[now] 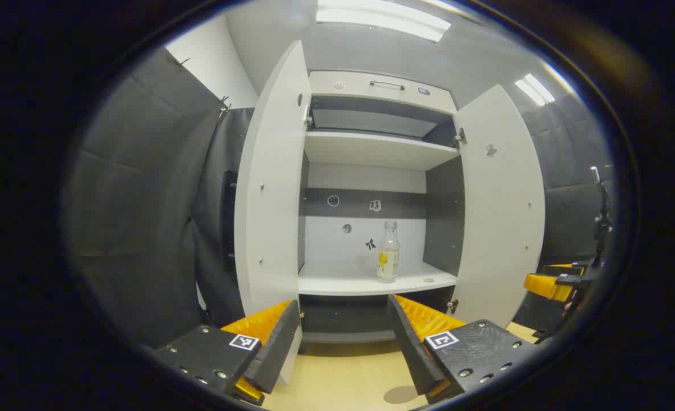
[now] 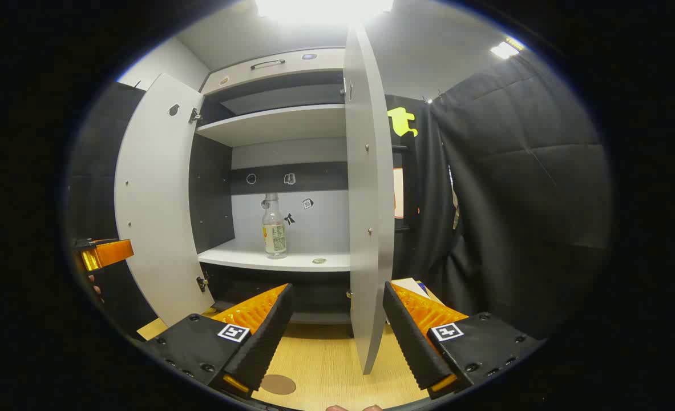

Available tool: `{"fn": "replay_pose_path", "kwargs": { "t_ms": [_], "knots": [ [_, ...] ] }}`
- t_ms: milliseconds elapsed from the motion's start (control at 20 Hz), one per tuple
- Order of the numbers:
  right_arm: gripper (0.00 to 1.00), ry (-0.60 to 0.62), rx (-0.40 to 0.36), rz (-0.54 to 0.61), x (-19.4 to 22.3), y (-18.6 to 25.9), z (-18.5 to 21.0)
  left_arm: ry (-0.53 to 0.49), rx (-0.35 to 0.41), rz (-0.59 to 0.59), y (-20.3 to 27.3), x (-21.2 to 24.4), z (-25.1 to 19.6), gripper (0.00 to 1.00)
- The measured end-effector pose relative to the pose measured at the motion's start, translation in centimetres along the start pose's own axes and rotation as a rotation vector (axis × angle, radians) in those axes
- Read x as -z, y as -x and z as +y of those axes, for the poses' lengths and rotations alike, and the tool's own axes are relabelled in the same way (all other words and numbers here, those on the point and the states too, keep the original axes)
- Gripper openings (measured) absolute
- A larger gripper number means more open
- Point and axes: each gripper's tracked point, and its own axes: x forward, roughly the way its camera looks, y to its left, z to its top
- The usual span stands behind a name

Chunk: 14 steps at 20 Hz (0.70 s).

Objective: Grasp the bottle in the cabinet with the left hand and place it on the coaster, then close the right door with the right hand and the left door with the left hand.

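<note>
Left gripper view is looking straight into a white, two-door wooden cabinet [image 1: 371,148] whose doors are both standing wide open, the left door [image 1: 271,177] and the right door [image 1: 500,205] swinging out toward the camera. A clear plastic bottle with a yellow-and-white label [image 1: 388,252] is standing upright on the cabinet's lower white shelf [image 1: 348,282], toward the right side of that shelf and well inside the cabinet, with nothing touching it. The left gripper [image 1: 344,342] is hovering in front of the cabinet, below the shelf, its jaws spread wide and holding nothing. A round brown coaster [image 1: 401,394] is lying on the light wooden tabletop [image 1: 337,377] in front of the cabinet, just beside the gripper's right finger. The right gripper view is facing the same cabinet from its right side, where the right door [image 2: 368,188] is presenting its edge and the left door [image 2: 154,200] is showing its inner face. The bottle [image 2: 273,227] is sitting near the middle of the shelf [image 2: 269,260] there. The right gripper [image 2: 337,337] is hanging in front of the cabinet with its jaws also spread wide and empty, the door's lower edge lying between them farther off, and the coaster [image 2: 278,384] is resting on the tabletop [image 2: 326,365] near its left finger.
</note>
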Motion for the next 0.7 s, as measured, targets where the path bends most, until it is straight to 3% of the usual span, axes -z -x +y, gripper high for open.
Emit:
{"fn": "replay_pose_path", "kwargs": {
  "t_ms": [400, 700],
  "knots": [
    [1.0, -0.001, 0.021, 0.012, 0.9, 0.3, -0.7, 0.03, 0.014, 0.021, -0.8, 0.7, -0.5, 0.96],
    [1.0, -0.008, 0.112, 0.024, 1.2, 1.5, -3.3, 0.044, 0.07, 0.027, -3.6, 0.2, -2.1, 0.96]
  ]
}}
